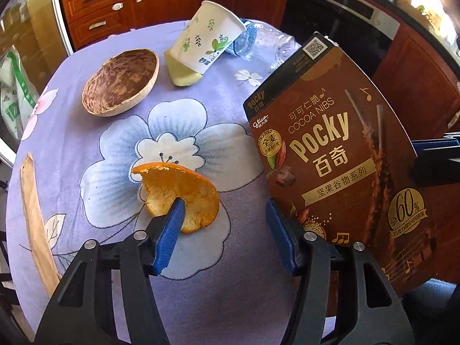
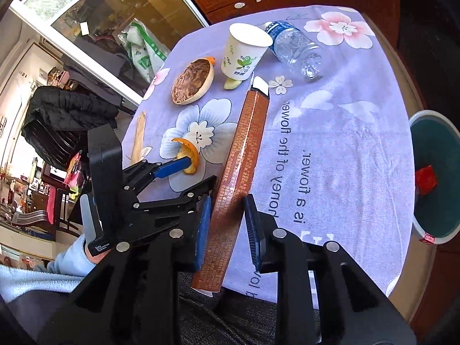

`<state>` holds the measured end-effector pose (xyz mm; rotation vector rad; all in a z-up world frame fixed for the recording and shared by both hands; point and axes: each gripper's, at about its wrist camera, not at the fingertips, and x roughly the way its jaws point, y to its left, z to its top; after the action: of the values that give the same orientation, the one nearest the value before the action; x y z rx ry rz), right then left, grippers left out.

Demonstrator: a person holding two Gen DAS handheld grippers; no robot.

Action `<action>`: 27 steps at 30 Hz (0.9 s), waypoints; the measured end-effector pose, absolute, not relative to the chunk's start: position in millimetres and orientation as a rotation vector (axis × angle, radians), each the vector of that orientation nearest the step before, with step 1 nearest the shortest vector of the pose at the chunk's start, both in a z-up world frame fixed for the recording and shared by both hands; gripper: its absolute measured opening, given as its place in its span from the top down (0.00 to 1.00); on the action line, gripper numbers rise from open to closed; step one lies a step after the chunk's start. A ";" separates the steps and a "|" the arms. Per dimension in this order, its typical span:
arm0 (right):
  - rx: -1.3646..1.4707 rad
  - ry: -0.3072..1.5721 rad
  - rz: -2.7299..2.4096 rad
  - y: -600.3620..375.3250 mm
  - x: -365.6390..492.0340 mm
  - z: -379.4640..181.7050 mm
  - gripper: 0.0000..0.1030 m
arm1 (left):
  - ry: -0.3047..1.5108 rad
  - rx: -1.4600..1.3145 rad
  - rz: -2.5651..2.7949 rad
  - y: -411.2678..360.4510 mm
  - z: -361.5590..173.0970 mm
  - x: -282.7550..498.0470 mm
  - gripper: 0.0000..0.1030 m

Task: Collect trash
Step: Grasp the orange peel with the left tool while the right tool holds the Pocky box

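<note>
1. Right wrist view: the flat cardboard Pocky box [image 2: 240, 172] is clamped edge-on by the right gripper [image 2: 227, 224]; its lower end is cut off.
2. The left gripper [image 1: 224, 210] is held open; a curled orange peel [image 1: 179, 192] is partly hidden behind its left finger.

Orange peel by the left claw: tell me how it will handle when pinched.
The orange peel is a thin curled shell, so probably light and bendy. Its ragged edge may tear. It stands on edge against one finger, so a nudge could tip it.
</note>
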<state>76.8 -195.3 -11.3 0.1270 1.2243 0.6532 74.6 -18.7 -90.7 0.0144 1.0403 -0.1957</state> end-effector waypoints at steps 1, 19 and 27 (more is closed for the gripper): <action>0.136 1.223 0.663 -192.3 76.9 -9.0 0.77 | 1.036 0.006 -0.197 -16.7 -90.5 73.4 0.43; -0.165 1.236 0.519 -100.1 75.7 -9.6 0.52 | 0.886 -0.159 -0.391 17.9 -45.2 39.2 0.41; -0.186 1.242 0.467 -95.4 80.3 -28.6 0.79 | 0.927 -0.177 -0.353 36.5 -58.9 45.2 0.39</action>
<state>80.3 -95.4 -28.6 -0.1863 1.2421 0.4674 45.2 36.5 -58.9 -0.1774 0.9269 -0.3533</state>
